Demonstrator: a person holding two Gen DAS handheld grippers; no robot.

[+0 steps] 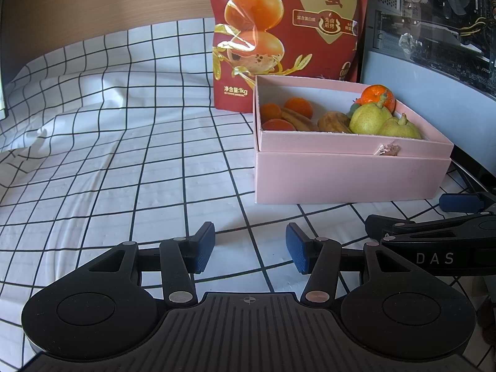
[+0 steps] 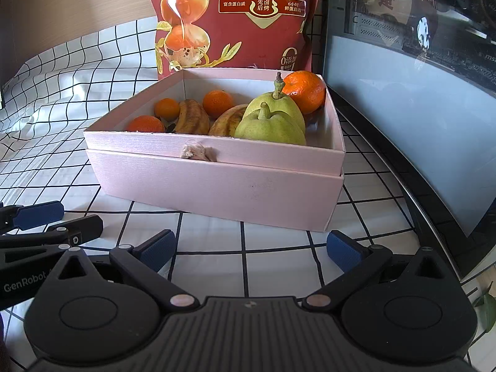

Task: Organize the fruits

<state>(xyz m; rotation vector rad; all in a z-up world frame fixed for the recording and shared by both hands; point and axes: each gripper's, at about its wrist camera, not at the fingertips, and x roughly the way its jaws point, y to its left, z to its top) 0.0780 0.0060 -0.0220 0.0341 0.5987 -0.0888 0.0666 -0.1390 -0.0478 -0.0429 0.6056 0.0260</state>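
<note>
Pink box (image 2: 217,183) at twelve o'clock already corrals pears (image 2: 272,124), tangerines (image 2: 302,91) and bananas (image 2: 190,119); left gripper (image 1: 250,248) and right gripper (image 2: 250,248) sit spread, empty, probably because sorting looks finished.

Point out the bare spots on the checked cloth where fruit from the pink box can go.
The white black-grid tablecloth lies bare left of the pink cardboard box, up to the red snack bag. A narrower strip runs before the box. Right of it, the computer case crowds in.
</note>
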